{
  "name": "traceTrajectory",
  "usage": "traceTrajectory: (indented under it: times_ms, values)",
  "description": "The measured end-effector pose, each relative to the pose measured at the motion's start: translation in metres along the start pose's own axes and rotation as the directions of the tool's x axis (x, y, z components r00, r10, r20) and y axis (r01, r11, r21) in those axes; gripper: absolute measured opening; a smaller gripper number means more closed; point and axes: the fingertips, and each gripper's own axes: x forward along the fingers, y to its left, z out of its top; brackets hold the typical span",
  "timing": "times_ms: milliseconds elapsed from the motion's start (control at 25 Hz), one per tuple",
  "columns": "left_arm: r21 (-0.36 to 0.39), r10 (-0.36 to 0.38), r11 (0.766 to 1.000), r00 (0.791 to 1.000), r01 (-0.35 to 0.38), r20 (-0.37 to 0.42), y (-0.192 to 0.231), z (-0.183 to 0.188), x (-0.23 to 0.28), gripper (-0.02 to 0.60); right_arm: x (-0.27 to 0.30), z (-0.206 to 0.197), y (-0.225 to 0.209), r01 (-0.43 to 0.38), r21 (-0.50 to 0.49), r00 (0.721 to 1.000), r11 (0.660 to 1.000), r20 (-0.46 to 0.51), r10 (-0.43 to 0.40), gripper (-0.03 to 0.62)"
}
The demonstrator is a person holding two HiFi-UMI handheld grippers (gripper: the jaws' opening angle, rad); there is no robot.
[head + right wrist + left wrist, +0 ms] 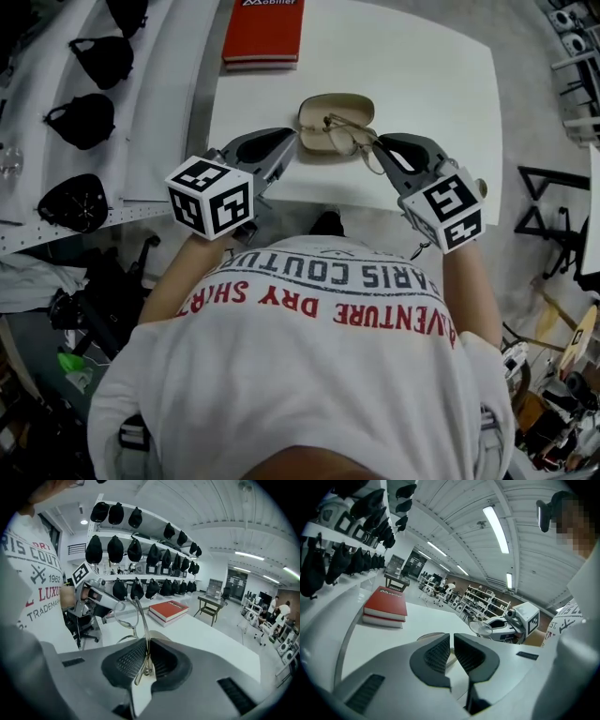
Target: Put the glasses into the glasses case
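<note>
An open beige glasses case (330, 111) lies on the white table (431, 84). Thin-framed glasses (345, 139) hang over its right end, held by one temple arm. My right gripper (380, 145) is shut on that arm; in the right gripper view the arm runs up from between the pads (147, 644) to the lenses (125, 616). My left gripper (289, 141) sits at the case's left edge. Its jaws are shut with nothing between them (452, 653), and the case (429, 637) shows just beyond its tips. The right gripper (506, 630) and a lens (480, 627) appear opposite.
A red book (263, 33) lies at the table's far edge, beyond the case. A white shelf with several black caps (89, 117) runs along the left. A black folding stand (548, 202) is right of the table. The person's torso stands at the near edge.
</note>
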Motion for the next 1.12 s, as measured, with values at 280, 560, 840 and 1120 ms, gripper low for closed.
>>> traceTrajectory:
  times_ms: [280,560,840,1120]
  values:
    - [-0.054,0.085,0.995,0.996,-0.084,0.018,0.015,-0.004,0.003,0.048,0.027,-0.001,-0.012,-0.088,-0.075,0.996,0.993,-0.035,0.086,0.040]
    - [-0.095,0.159,0.983,0.987,-0.156,0.033,0.024,-0.005,0.004,0.048,0.055,-0.011,-0.023,-0.168,-0.135,0.983,0.976,-0.101,0.155,0.040]
    - [-0.138,0.225,0.966,0.974,-0.217,0.042,0.037,-0.013,0.000,0.048,0.088,-0.027,-0.024,-0.243,-0.186,0.962,0.952,-0.171,0.212,0.041]
    - [-0.173,0.293,0.944,0.954,-0.280,0.056,0.041,-0.020,0.002,0.048,0.112,-0.044,-0.027,-0.319,-0.238,0.937,0.917,-0.226,0.267,0.040]
